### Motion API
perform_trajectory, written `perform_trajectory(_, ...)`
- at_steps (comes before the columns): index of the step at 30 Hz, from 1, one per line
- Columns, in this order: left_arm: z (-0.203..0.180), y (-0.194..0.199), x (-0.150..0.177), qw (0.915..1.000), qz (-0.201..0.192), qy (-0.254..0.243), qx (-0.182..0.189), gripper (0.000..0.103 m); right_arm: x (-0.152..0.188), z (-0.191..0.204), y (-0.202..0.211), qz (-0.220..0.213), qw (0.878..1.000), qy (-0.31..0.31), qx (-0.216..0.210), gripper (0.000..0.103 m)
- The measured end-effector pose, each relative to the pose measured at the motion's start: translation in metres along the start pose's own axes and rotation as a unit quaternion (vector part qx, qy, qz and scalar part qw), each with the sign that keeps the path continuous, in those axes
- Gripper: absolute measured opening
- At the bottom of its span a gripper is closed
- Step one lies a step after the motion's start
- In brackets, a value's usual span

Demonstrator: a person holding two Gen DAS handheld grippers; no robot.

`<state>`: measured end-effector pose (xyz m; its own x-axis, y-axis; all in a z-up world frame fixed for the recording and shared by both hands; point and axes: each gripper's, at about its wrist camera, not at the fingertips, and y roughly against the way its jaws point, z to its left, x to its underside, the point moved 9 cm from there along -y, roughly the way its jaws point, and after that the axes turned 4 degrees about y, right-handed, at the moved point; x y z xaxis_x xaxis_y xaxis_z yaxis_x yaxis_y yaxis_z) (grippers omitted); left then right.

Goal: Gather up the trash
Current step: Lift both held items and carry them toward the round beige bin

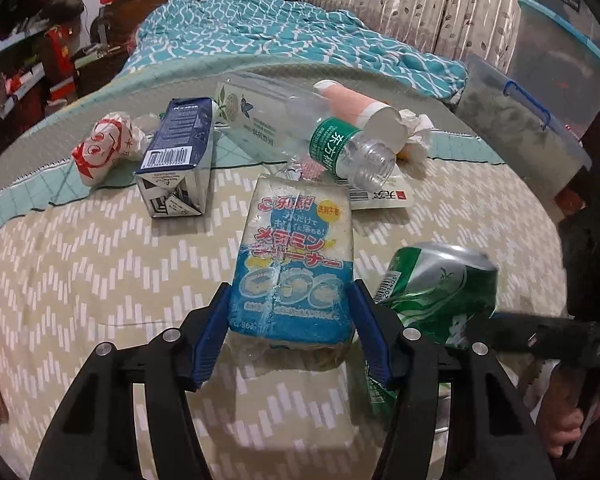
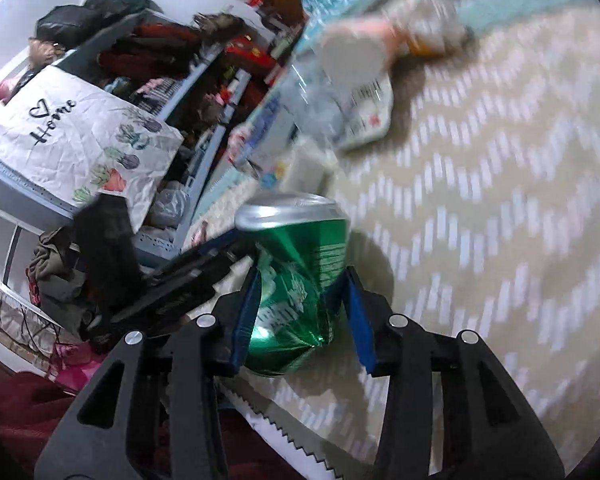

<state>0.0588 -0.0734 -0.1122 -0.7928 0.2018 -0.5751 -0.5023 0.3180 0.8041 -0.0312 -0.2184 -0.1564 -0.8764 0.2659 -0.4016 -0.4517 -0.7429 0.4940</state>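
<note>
A sponge pack [image 1: 296, 248] in blue and white printed wrap sits between the blue pads of my left gripper [image 1: 290, 290], which is shut on its near end. The pack hangs just above the bedspread and casts a shadow beneath. A crushed green drink can [image 2: 300, 272] is pinched between the pads of my right gripper [image 2: 303, 276]. In the left wrist view the green can [image 1: 440, 284] lies tilted just right of the sponge pack, with the right gripper's black finger [image 1: 540, 340] reaching in from the right.
Further back on the beige chevron bedspread [image 1: 100, 280] lie a blue carton [image 1: 176, 152], a crumpled red and white wrapper [image 1: 104, 148], a clear bottle with a green label [image 1: 340, 148], a pink tube [image 1: 360, 108] and a tissue [image 1: 416, 132]. A lidded storage bin [image 1: 540, 128] stands right, cluttered shelves [image 2: 160, 80] left.
</note>
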Motion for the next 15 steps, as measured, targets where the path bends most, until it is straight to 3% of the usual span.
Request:
perform_trajectory(2,0.003,0.0,-0.001,0.9999,0.008,0.012,0.0,0.063,-0.002,0.008,-0.001,-0.007,1.0,0.001,-0.026,0.05)
perform_trajectory(3,0.006,-0.001,-0.001,0.9998,0.009,0.016,-0.006,0.073,0.0,0.011,0.001,-0.011,0.999,0.006,-0.03,0.05)
perform_trajectory(4,0.009,-0.004,0.0,0.9996,0.013,0.02,-0.017,0.076,0.0,0.013,-0.002,-0.009,1.0,0.014,-0.025,0.048)
perform_trajectory(6,0.008,-0.01,0.002,0.9994,0.023,0.023,-0.013,0.077,0.004,0.019,-0.013,0.013,0.999,0.032,-0.011,0.026)
perform_trajectory(8,0.004,-0.017,0.005,0.999,0.036,0.017,-0.019,0.075,0.005,0.026,-0.018,0.018,0.999,0.032,-0.013,0.022)
perform_trajectory(10,-0.002,-0.02,0.007,0.9988,0.035,-0.004,-0.034,0.06,-0.002,0.03,-0.007,-0.008,0.999,0.032,-0.002,0.02)
perform_trajectory(15,-0.015,-0.011,0.004,0.9992,0.035,-0.014,-0.011,0.056,-0.025,0.002,0.065,-0.097,0.995,-0.004,0.024,0.019)
